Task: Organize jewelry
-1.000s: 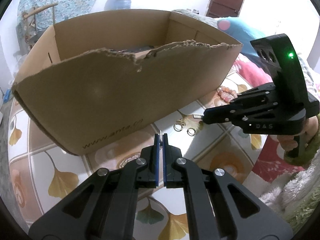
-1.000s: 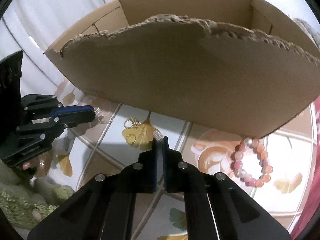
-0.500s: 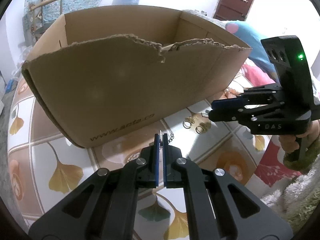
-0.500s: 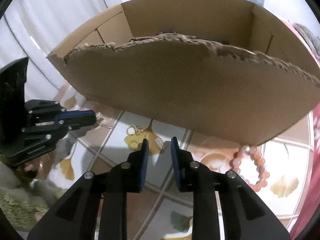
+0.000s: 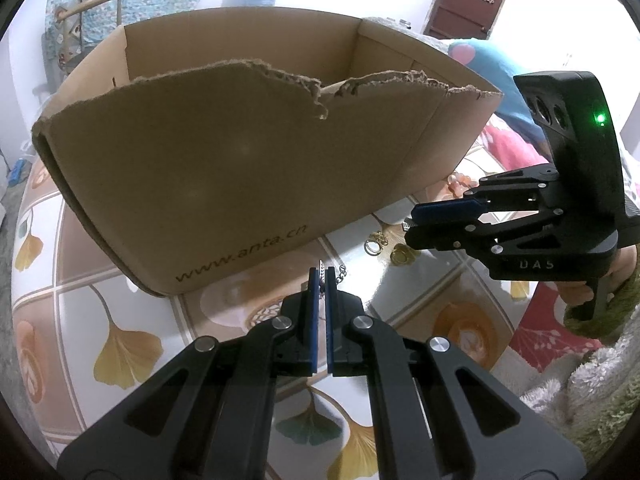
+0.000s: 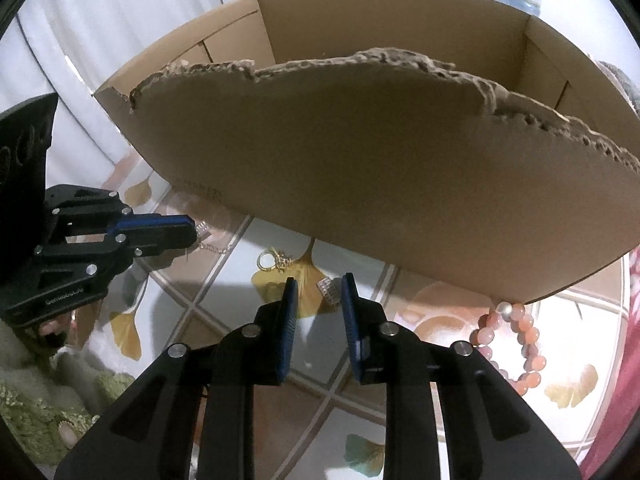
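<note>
1. We take the cardboard box [image 5: 248, 184] as our landmark; it stands on the leaf-patterned counter [image 5: 120, 344].
2. Just in front of the box's near wall, our left tool [image 5: 319, 280] is pressed together on a thin silver chain [image 5: 341, 274], whose free links trail toward the box.
3. Our right tool [image 6: 316, 300] stands slightly apart, its pads clear of the small sparkly ring [image 6: 329, 290] lying between them.
4. Gold rings [image 6: 272, 260] lie nearer the box; a pink bead bracelet [image 6: 516, 344] sits by its right corner.
</note>
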Motion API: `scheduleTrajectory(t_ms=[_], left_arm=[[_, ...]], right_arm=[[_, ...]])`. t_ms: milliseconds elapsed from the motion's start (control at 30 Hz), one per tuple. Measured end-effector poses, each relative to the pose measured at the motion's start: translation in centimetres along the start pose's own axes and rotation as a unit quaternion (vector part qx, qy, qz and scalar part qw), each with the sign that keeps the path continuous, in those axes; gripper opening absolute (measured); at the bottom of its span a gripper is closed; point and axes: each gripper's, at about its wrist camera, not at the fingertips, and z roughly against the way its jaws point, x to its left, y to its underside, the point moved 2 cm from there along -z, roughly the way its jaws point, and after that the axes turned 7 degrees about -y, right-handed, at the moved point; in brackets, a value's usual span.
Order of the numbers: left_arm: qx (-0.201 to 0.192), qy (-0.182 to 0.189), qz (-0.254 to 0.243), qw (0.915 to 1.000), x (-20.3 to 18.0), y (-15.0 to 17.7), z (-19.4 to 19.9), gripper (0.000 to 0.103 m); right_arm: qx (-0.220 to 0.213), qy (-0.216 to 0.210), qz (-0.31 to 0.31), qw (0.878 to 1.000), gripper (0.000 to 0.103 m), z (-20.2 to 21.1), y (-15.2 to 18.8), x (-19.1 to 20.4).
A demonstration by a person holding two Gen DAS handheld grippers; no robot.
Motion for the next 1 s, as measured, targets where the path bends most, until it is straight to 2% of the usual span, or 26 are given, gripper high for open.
scheduleTrajectory(t_ms=[100, 300, 367, 800, 1000], left_arm=[[0.000, 0.000, 0.000, 1.0000, 0.0, 0.0, 0.0, 0.002], [-0.001, 0.000, 0.001, 1.0000, 0.0, 0.0, 0.0, 0.002], [-0.001, 0.001, 0.001, 1.0000, 0.0, 0.0, 0.0, 0.002], [-0.013, 0.003, -0.014, 0.9998, -0.6, -0.2, 0.8, 0.002], [-0.035, 0.006, -0.026, 0.9990, -1.2, -0.9, 2.7, 0.002]], right_arm=[[0.007, 0.010, 0.005, 1.000, 0.015, -0.2, 0.1, 0.3], [0.013, 0.017, 0.013, 1.000, 0.011, -1.0, -0.1, 0.8], [0.014, 0.009, 0.010, 1.000, 0.005, -0.6, -0.1, 0.6], [-0.002, 0.001, 0.000, 1.000, 0.005, -0.1, 0.1, 1.6], [-0.023, 0.003, 0.004, 1.000, 0.005, 1.5, 0.0, 3.0]])
